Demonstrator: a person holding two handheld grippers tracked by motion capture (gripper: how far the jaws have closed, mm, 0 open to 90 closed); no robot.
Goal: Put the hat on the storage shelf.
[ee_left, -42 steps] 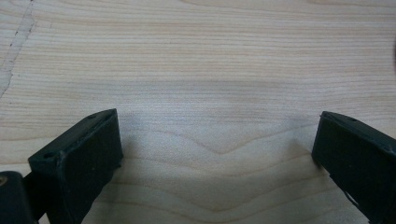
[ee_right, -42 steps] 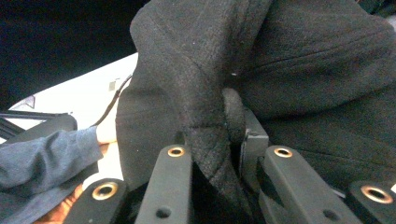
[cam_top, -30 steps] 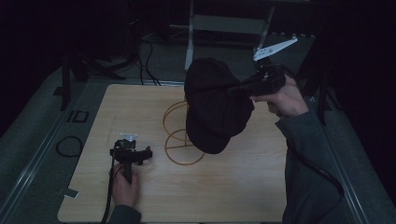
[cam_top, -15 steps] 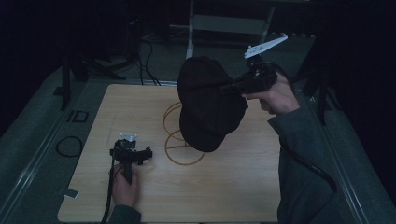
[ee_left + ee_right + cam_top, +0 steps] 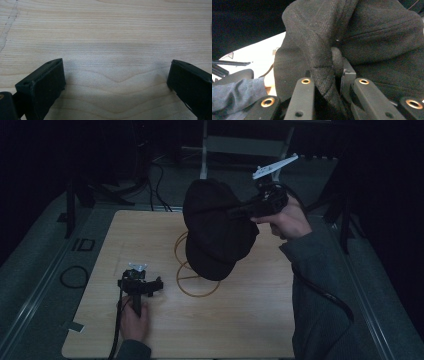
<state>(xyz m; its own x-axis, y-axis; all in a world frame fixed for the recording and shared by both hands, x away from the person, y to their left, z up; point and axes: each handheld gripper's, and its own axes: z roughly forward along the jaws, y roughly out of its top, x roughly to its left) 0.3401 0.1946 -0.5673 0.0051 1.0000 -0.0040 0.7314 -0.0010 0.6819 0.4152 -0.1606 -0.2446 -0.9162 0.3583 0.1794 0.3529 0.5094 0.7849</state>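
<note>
The right gripper [image 5: 239, 211] is clamped on a fold of a black fabric cap with a short brim [image 5: 216, 227] and holds it up in the air above the middle of the light wooden desk [image 5: 260, 320]. In the right gripper view the jaws pinch a thick ridge of the dark cloth [image 5: 322, 75] between them, nearly together, with the rest of the cap bulging out beyond and to the side. From the high view the cap hangs with its crown upward and its brim toward the near side, clear of the desk surface. Directly under it, partly hidden by the cap, stands a thin golden wire stand made of looped rings [image 5: 192, 281], whose round base ring lies flat on the wood. The person's right hand [image 5: 289, 220] grips the handle at the right side of the cap, the grey sleeve running down to the bottom edge.

The left gripper [image 5: 141, 281] rests low on the near left part of the desk, well apart from the cap, held by the left hand [image 5: 133, 320]. In the left gripper view its two black jaws stand wide apart with only bare wood grain between them.
</note>
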